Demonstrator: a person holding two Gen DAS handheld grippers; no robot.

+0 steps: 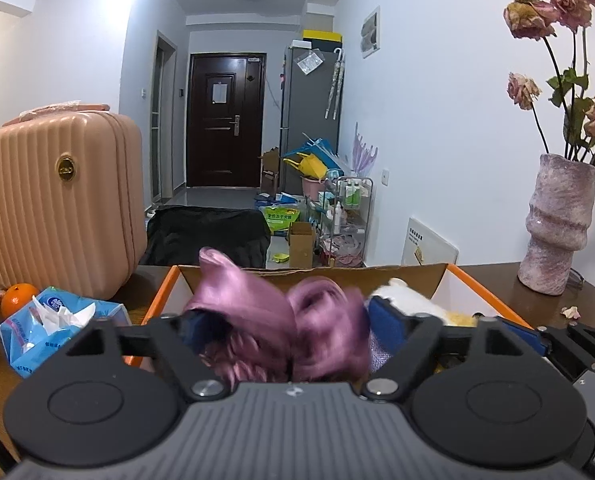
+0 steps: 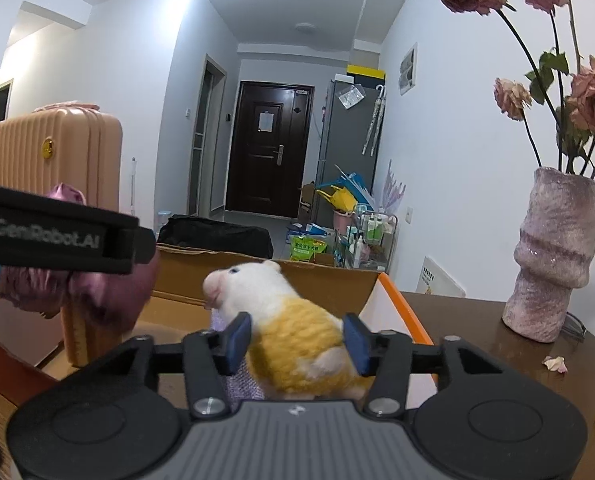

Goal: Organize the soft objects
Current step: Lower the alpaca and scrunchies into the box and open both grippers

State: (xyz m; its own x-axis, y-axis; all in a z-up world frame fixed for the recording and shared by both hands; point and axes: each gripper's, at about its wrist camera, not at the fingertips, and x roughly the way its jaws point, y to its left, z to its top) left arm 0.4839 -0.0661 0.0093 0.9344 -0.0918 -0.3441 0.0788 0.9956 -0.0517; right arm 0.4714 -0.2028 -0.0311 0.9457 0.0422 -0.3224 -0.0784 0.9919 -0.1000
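Shiny purple satin bundle (image 1: 281, 320), lower centre, between spread left gripper (image 1: 293, 332) pads, unpinched. White-and-yellow plush hamster (image 2: 297, 332), between parted right gripper (image 2: 297, 344) pads, over orange-rimmed cardboard box (image 2: 401, 312).

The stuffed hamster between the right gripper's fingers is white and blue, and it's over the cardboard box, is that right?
Not quite. The stuffed hamster is white and yellow, not white and blue; only the pads of the right gripper are blue. The right wrist view shows this. The rest holds: it sits between the fingers, over the cardboard box.
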